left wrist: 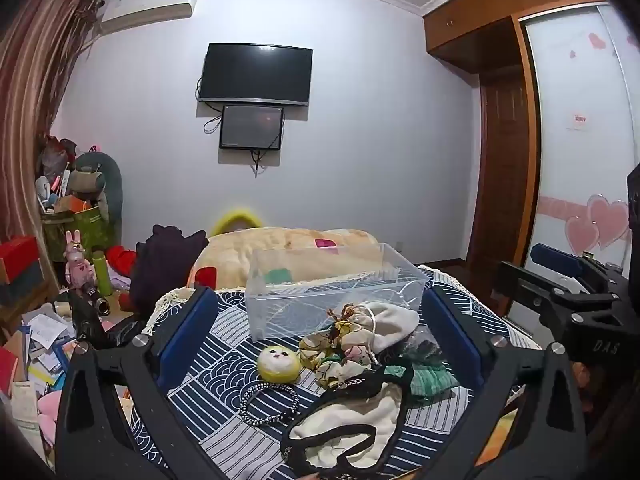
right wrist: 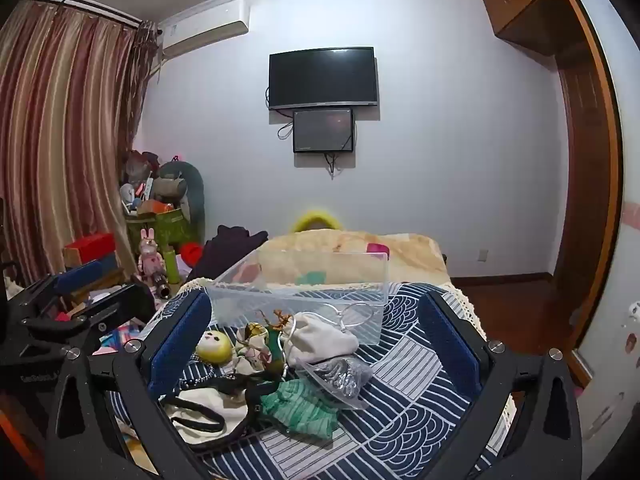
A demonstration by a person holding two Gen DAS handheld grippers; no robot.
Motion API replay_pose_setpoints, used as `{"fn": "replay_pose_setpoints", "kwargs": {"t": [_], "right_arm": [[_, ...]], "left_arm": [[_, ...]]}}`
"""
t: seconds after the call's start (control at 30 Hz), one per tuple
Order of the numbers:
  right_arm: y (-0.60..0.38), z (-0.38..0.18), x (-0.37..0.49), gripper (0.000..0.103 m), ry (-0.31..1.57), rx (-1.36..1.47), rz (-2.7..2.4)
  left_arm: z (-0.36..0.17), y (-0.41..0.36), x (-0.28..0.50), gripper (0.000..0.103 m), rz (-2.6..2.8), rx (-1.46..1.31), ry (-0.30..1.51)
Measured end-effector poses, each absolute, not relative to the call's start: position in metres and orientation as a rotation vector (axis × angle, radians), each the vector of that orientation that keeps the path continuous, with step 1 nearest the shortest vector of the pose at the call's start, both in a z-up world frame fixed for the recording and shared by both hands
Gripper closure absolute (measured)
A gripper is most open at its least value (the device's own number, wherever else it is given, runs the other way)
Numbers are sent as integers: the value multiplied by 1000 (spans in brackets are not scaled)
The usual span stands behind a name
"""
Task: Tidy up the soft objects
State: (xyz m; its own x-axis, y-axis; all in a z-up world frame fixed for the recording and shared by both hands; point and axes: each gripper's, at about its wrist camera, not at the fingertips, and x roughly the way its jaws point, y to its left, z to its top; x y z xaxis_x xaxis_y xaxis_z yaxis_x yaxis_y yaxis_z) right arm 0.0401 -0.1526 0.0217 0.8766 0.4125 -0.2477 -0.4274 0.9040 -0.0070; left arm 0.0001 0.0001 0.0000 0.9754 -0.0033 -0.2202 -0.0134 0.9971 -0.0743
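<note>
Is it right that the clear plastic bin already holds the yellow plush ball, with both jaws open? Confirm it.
Not quite. The clear plastic bin is empty; the yellow plush ball lies on the patterned cloth in front of it, as the left wrist view shows. Both grippers' jaws are open.

Wall: black television (left wrist: pixel 256 73), smaller dark screen (left wrist: pixel 251 127) just below; air conditioner (left wrist: pixel 150 8) upper left. Striped curtain (right wrist: pixel 56 140) at left. Wooden wardrobe (left wrist: pixel 500 128) at right. Beyond the bed's left edge: pink rabbit figure (left wrist: pixel 78 264), green bottle (left wrist: pixel 102 267), scattered papers (left wrist: pixel 36 344).
</note>
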Motion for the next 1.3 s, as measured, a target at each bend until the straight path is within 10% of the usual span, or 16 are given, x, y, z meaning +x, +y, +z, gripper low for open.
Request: {"fn": "replay_pose_setpoints", "kwargs": {"t": [1.3], "right_arm": [[-154, 27, 34, 0, 246, -34, 448]], "left_arm": [[1, -4, -7, 0, -4, -74, 173]]}}
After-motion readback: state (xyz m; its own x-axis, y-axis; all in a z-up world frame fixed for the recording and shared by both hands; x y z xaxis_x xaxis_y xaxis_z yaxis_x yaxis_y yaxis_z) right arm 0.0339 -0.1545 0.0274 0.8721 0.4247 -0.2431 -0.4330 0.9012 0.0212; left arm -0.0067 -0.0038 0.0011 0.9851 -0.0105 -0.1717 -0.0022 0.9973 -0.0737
